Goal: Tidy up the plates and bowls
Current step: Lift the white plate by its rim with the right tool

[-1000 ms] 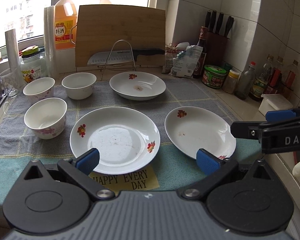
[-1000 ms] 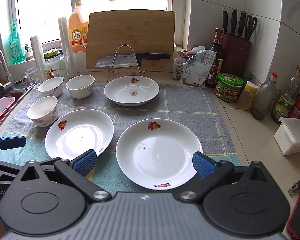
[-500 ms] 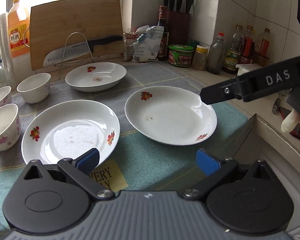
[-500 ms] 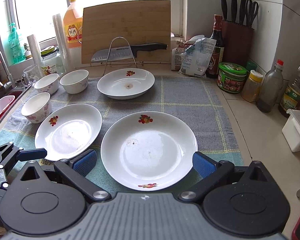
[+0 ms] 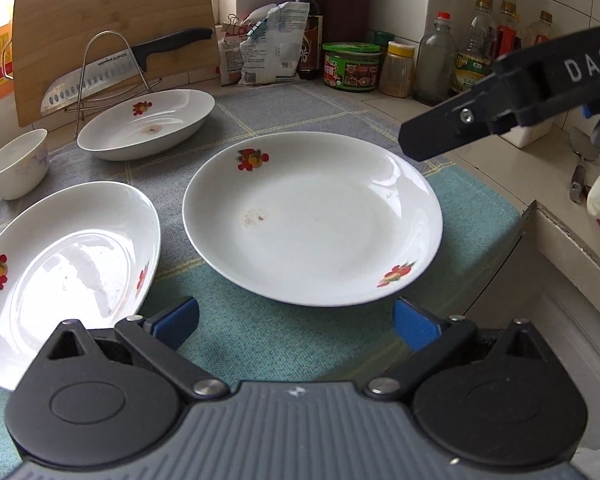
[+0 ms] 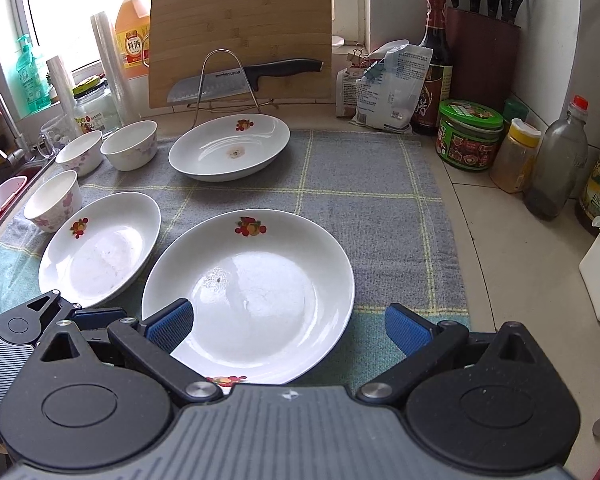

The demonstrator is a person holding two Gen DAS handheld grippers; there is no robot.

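Observation:
Three white plates with red fruit prints lie on a grey-green cloth (image 6: pixel 380 216): a near right plate (image 6: pixel 252 300) (image 5: pixel 312 216), a near left plate (image 6: pixel 100 248) (image 5: pixel 64 264) and a far plate (image 6: pixel 230 148) (image 5: pixel 146 124). Three white bowls stand at the left: (image 6: pixel 54 200), (image 6: pixel 79 153), (image 6: pixel 130 145). My left gripper (image 5: pixel 296 322) is open and empty, just short of the near right plate's front rim. My right gripper (image 6: pixel 288 330) is open and empty, low over the same plate's front edge. One of its fingers (image 5: pixel 480 116) shows in the left wrist view.
A knife (image 6: pixel 244 78) rests on a wire stand against a wooden cutting board (image 6: pixel 240 40). Jars and bottles (image 6: pixel 470 134) line the right wall. A sink (image 6: pixel 4 196) lies at the left. The counter edge (image 5: pixel 560 232) drops off at the right front.
My left gripper swung right, from facing the near left plate to facing the near right plate. My right gripper moved forward and lower over that plate. Both stayed open.

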